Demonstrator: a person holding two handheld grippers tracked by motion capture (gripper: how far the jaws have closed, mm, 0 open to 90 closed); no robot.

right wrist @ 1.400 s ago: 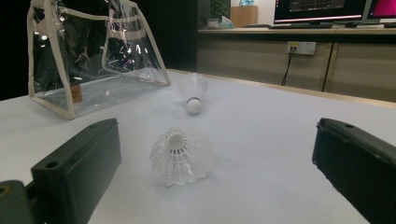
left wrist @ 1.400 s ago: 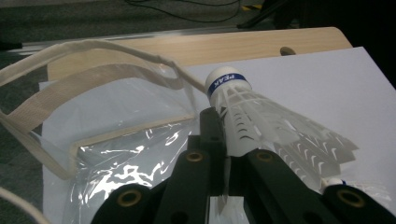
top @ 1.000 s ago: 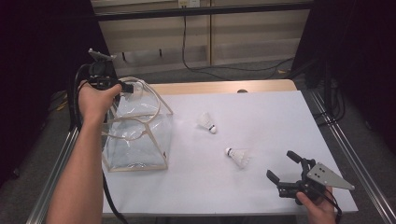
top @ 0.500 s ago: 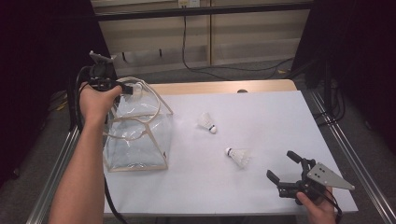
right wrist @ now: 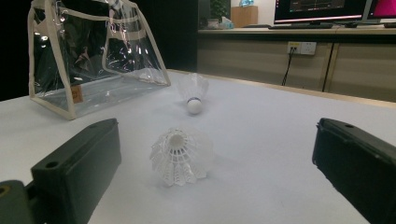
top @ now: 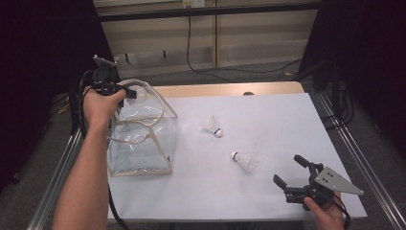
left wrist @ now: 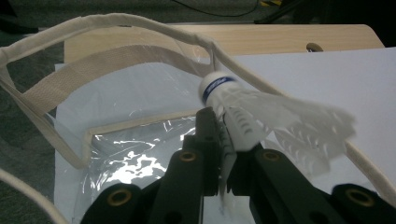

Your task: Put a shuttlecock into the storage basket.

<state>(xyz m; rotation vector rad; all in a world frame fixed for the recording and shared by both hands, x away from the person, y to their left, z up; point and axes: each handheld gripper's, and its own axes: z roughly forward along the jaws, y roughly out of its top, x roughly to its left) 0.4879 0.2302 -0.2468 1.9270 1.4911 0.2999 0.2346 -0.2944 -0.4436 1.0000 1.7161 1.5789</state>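
The left gripper (top: 128, 93), carried over the top of the clear bag (top: 139, 143) at the table's left edge, has its jaws closed on a held shuttlecock (left wrist: 261, 112); in the left gripper view the pads pinch the base of the feather skirt, the cork with its blue band pointing away and the feathers fanning to one side. The jaws have just begun to part slightly, yet the shuttlecock is gripped between them and has not dropped. Compared with the high view a second ago, the left hand (top: 100, 103) sits in almost the same spot above the bag's open mouth, beside its cream handle strap (left wrist: 93, 70), so the change lies in the grip rather than in position. This suggests the release into the bag is starting. The right gripper (top: 293, 172) rests near the table's near right corner with its jaws wide apart and nothing between them, unchanged from the earlier views. Two more shuttlecocks remain on the white table (top: 268, 120): the nearer shuttlecock (top: 244, 160) lies just ahead of the right gripper, and the farther shuttlecock (top: 212, 125) lies toward the table's middle, between it and the bag. By this reading, one shuttlecock is about to be bagged and two remain.
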